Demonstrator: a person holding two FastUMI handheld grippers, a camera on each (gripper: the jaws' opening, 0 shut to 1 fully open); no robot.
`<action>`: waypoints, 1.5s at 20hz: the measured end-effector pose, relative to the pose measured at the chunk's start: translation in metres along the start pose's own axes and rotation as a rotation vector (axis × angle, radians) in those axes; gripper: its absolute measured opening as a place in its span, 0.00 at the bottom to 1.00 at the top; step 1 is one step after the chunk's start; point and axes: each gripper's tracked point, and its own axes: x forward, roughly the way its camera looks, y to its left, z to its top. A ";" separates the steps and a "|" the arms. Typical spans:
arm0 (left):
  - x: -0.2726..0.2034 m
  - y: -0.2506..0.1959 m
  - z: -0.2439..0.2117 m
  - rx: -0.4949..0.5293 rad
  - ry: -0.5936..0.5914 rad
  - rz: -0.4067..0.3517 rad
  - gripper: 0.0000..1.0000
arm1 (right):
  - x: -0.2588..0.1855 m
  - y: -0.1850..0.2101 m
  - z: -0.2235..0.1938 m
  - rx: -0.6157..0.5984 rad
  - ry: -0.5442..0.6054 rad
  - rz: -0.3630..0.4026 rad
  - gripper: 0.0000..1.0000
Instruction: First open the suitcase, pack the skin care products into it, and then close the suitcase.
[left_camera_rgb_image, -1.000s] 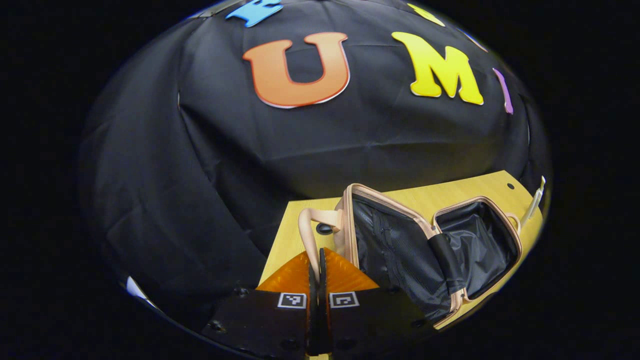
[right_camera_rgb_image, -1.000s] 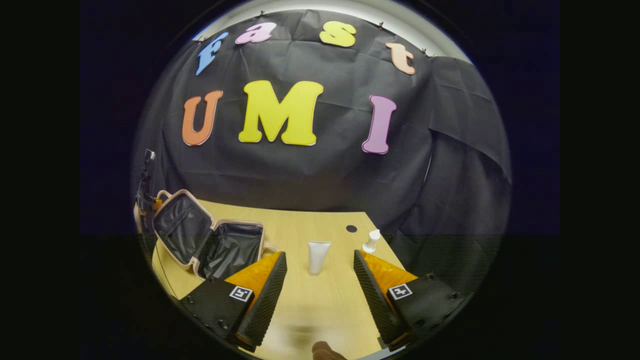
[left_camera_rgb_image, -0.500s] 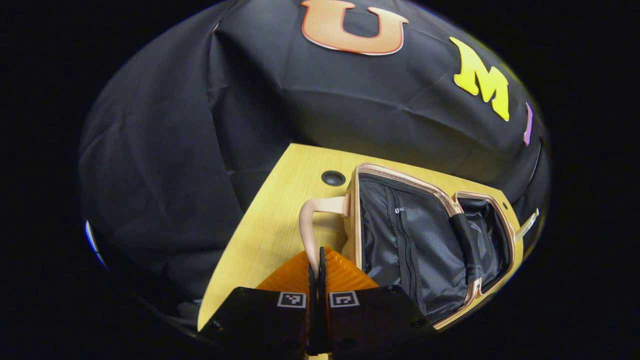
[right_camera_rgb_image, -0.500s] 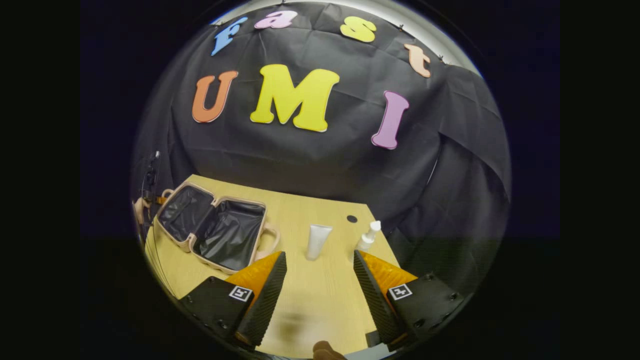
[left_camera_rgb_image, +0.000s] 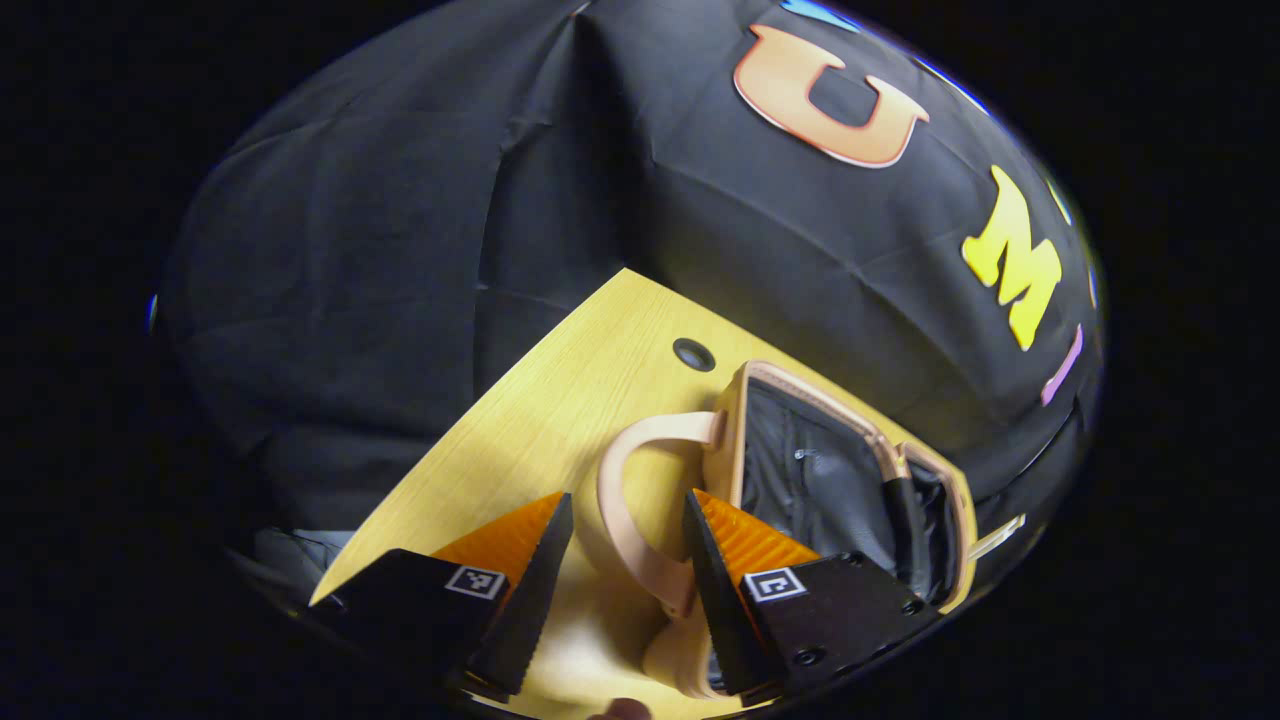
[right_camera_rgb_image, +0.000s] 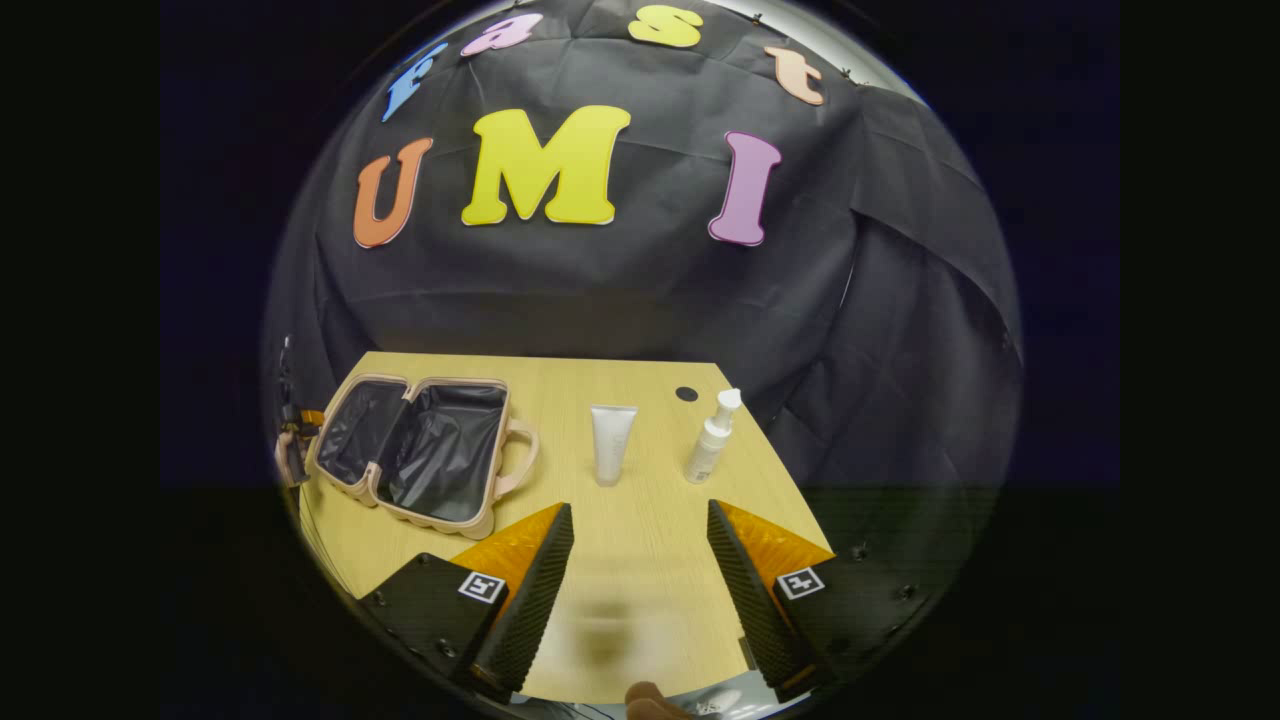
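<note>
With the suitcase (right_camera_rgb_image: 415, 455) lying open, both hand-held grippers, left (left_camera_rgb_image: 620, 560) and right (right_camera_rgb_image: 640, 570), gape empty; next, grasp the tube (right_camera_rgb_image: 611, 443).

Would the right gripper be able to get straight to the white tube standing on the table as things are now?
Probably yes. The right gripper is open, and the white tube stands ahead of it with bare table between. The pump bottle and open suitcase stand off to either side.
</note>
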 end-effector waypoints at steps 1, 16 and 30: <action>-0.009 -0.006 0.002 0.000 -0.015 -0.005 0.80 | 0.002 0.000 -0.002 0.000 0.003 0.008 0.80; -0.097 -0.326 -0.088 0.365 -0.036 -0.297 0.97 | 0.053 -0.092 -0.010 -0.019 -0.076 0.133 0.80; -0.011 -0.599 -0.328 0.691 0.283 -0.524 0.98 | 0.137 -0.256 -0.017 -0.008 -0.054 0.170 0.80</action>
